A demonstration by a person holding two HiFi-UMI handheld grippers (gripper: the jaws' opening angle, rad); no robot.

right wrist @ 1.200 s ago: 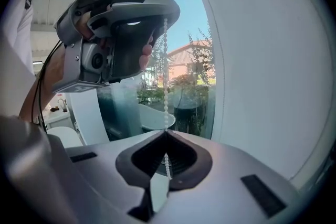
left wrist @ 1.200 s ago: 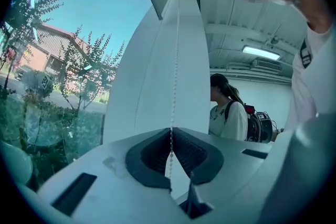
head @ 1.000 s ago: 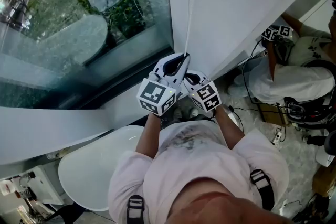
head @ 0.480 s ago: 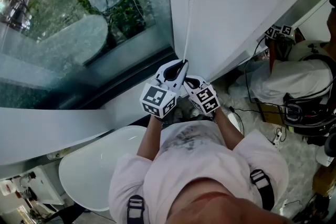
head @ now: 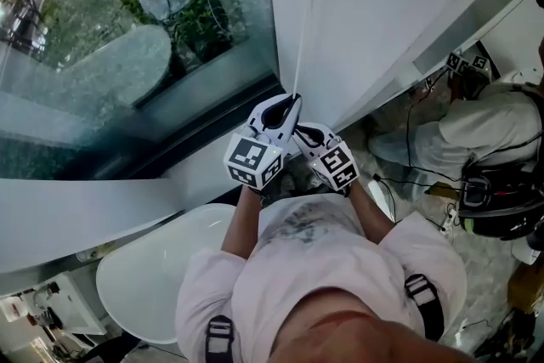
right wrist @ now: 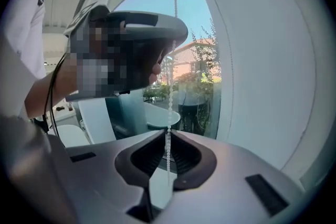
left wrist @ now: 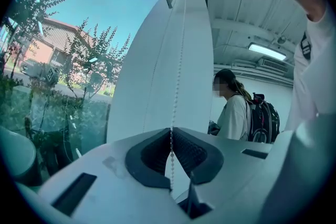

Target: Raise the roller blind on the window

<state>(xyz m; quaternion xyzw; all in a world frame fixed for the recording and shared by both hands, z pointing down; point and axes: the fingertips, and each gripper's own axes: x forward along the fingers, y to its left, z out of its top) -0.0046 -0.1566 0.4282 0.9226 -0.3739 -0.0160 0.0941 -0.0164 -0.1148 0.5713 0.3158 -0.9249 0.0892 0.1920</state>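
The white roller blind [head: 382, 4] hangs over the right part of the window, and its thin bead chain [head: 303, 13] runs down beside the blind's left edge. My left gripper [head: 292, 102] is shut on the chain, which passes between its tips [left wrist: 171, 129]. Just below and to the right, my right gripper [head: 300, 132] also has the bead chain [right wrist: 171, 86] between its tips [right wrist: 168, 132]. Its jaws are opening slightly, but the pads still touch the beads. The two grippers sit close together, left above right.
The window glass [head: 127, 30] fills the upper left, with its sill [head: 204, 166] below my grippers. A white rounded seat [head: 144, 268] stands at lower left. A person in white [head: 484, 123] crouches at right among cables. Another person with a backpack [left wrist: 233, 113] stands in the room.
Both grippers have come down a little along the chain since the earliest frame and have stayed pressed together. The person at right has shifted further right.
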